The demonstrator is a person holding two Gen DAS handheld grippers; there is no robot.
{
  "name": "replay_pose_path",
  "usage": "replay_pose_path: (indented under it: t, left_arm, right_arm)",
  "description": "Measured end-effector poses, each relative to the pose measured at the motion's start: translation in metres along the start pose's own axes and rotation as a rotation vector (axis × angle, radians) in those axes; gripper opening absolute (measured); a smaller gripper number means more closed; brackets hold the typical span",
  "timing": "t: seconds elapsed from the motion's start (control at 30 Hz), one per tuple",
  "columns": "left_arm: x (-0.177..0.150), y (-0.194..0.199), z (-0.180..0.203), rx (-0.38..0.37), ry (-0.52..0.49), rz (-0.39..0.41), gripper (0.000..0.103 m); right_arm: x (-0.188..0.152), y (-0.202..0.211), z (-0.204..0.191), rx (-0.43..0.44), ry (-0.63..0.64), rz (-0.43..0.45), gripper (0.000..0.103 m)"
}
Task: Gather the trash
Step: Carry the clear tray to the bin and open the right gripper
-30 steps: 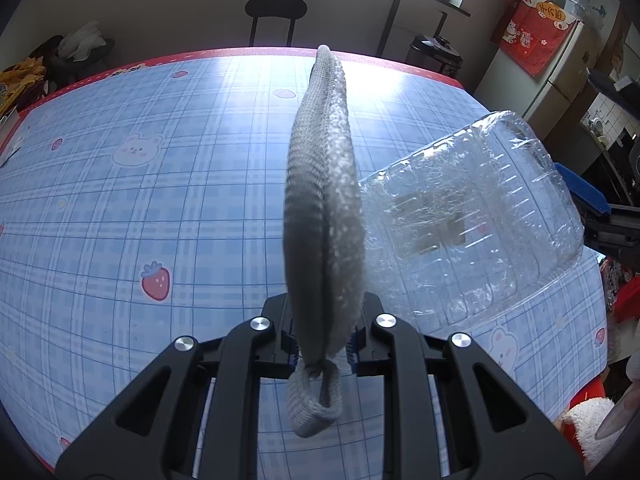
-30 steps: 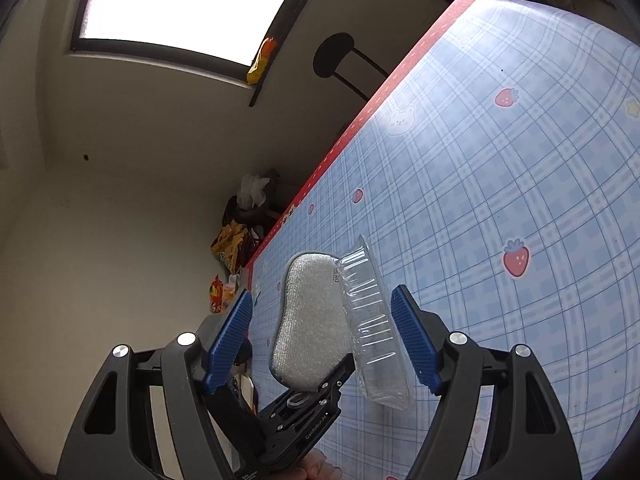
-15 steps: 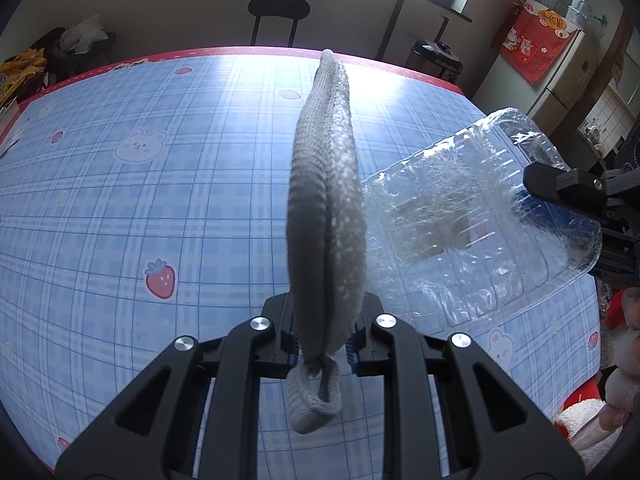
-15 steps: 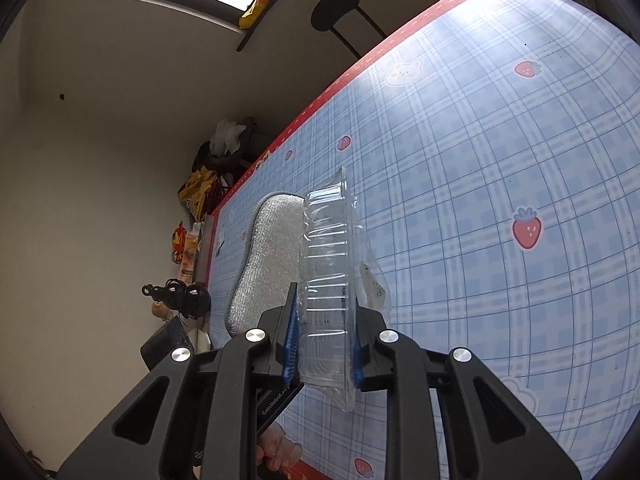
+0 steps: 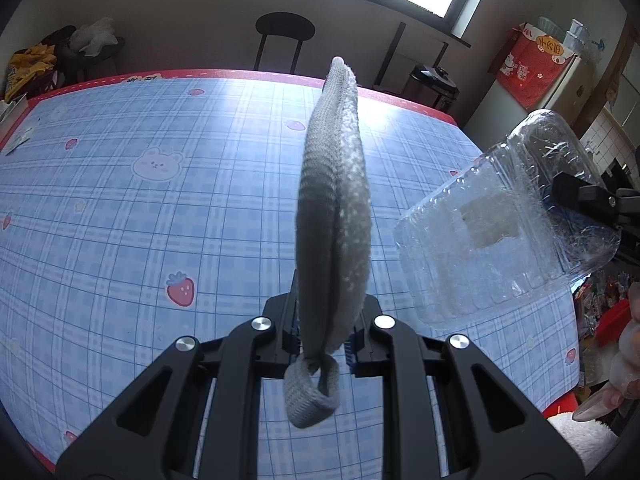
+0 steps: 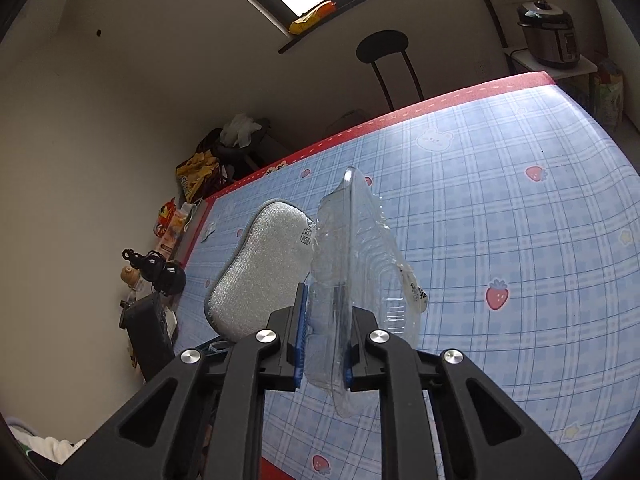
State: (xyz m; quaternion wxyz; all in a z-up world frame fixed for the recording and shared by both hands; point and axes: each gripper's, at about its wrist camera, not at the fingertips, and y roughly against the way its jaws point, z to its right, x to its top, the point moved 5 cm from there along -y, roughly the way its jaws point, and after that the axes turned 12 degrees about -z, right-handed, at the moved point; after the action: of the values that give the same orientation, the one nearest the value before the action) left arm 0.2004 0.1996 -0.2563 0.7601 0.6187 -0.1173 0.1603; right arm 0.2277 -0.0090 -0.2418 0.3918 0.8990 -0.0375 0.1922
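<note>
Both claws full, lifted clear of the surface (image 5: 120,216).
My left claw (image 5: 324,336) still pinches the grey sponge (image 5: 334,208) upright; my right claw (image 6: 324,354), open 1 second ago, now clamps the clear plastic container (image 6: 356,264), right of the sponge.

The grey knitted scrubbing pad (image 5: 332,216) is standing edge-up in the left tool (image 5: 325,338), above the blue checked counter (image 5: 140,216). The clear crumpled plastic container (image 6: 356,280) is sitting in the right tool (image 6: 324,354), just right of the pad.
</note>
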Motion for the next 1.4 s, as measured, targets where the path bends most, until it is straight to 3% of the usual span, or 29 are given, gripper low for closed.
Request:
replay_pose_path:
  t: [0.3,0.6,0.87,1.1,1.4]
  left_arm:
    - [0.0,0.066,0.032,-0.007,-0.056,0.106,0.02]
    - [0.006,0.108,0.096,-0.037,-0.137,0.182,0.02]
    - [0.0,0.119,0.171,-0.079,-0.197,0.204,0.02]
    - [-0.012,0.11,0.227,-0.11,-0.226,0.199,0.02]
    - [-0.016,0.105,0.263,-0.094,-0.238,0.208,0.02]
  right_arm:
    - [-0.016,0.065,0.009,0.008,0.016,0.128,0.016]
    - [-0.045,0.144,0.066,-0.032,-0.091,0.282,0.016]
    - [-0.082,0.253,0.157,-0.203,-0.233,0.41,0.016]
    - [-0.109,0.339,0.237,-0.328,-0.348,0.469,0.016]
    - [-0.124,0.375,0.301,-0.452,-0.457,0.455,0.016]
